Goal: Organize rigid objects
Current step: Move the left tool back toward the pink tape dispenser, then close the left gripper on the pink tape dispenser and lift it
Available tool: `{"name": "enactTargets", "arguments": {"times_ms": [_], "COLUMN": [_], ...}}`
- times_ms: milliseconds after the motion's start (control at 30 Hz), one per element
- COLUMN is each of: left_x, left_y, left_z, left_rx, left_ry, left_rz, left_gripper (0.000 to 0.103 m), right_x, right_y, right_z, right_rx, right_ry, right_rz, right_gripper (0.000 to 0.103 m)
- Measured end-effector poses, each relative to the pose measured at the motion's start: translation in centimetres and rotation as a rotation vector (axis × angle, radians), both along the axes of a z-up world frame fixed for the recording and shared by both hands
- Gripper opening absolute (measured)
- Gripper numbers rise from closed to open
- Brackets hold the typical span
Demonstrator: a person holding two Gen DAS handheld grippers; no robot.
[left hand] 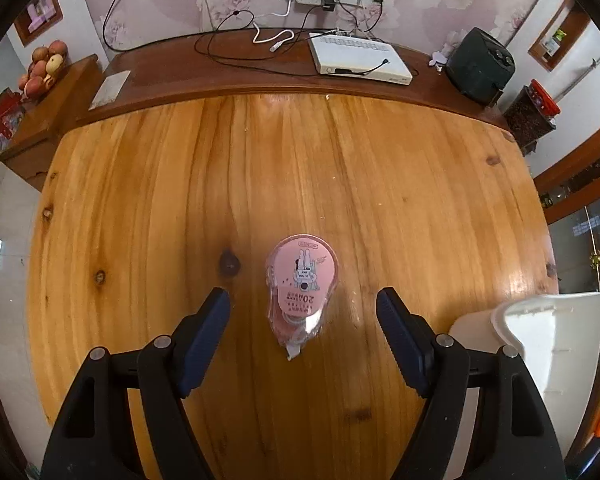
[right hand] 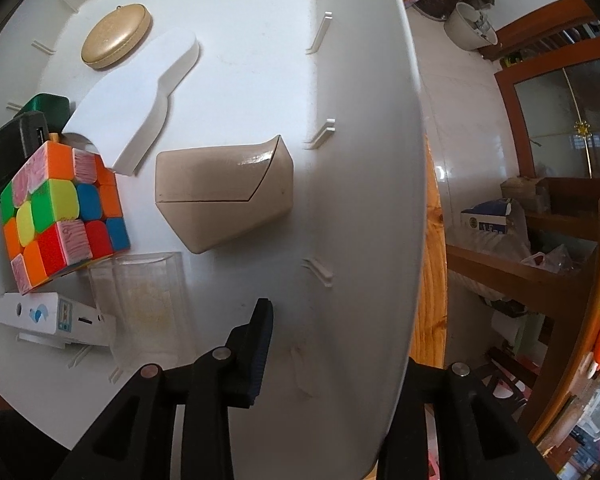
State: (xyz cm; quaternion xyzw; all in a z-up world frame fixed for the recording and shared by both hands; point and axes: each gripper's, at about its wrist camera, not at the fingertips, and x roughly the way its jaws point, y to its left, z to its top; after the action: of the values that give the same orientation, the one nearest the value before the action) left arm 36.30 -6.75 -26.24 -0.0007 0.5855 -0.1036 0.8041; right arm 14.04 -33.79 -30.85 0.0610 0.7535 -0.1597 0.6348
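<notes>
**Left gripper poised over pink tape, right gripper straddling the bin wall**

The wooden table [left hand: 340,184] fills most of the left wrist view, its grain running away toward a darker sideboard [left hand: 228,68] that carries a white set-top box [left hand: 360,60] and loose cables.

The white plastic bin [right hand: 340,80] takes up most of the right wrist view; its corner also shows at the lower right of the left wrist view, resting on the table. Inside it, near the middle, lies a beige faceted case [right hand: 224,196]. To its upper left sits a white flat-shaped piece [right hand: 136,100], and beyond that a gold oval case [right hand: 116,36]. Along the bin's left side stands a scrambled puzzle cube [right hand: 60,216], with a black charger block [right hand: 12,152] and a dark green item [right hand: 48,106] behind it. Below the cube lie a clear plastic box [right hand: 144,304] and a small white printed box [right hand: 52,316].

The left gripper [left hand: 304,312] points steeply down at the table, its jaws standing wide and holding nothing. The pink correction tape [left hand: 300,284], still in clear wrapping, lies flat on the wood between the two fingers, touching neither.

The right gripper [right hand: 332,344] hangs over the bin's right wall. One finger [right hand: 260,344] is inside the bin; the other is hidden behind the wall. The jaws are partly apart, with only the wall between them and nothing gripped.
</notes>
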Motion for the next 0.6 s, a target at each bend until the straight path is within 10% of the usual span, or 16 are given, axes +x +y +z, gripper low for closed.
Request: {"name": "enactTargets", "arguments": {"times_ms": [600], "left_x": [1.2], "left_y": [-0.4], "left_z": [-3.3], "left_rx": [0.042], "left_ry": [0.002], "left_rz": [0.01], "left_gripper": [0.077], "right_x": [1.6], "right_y": [-0.1], "right_z": [-0.4], "right_rx": [-0.007], "right_ry": [0.047], "right_rz": [0.008], "right_gripper": [0.036]}}
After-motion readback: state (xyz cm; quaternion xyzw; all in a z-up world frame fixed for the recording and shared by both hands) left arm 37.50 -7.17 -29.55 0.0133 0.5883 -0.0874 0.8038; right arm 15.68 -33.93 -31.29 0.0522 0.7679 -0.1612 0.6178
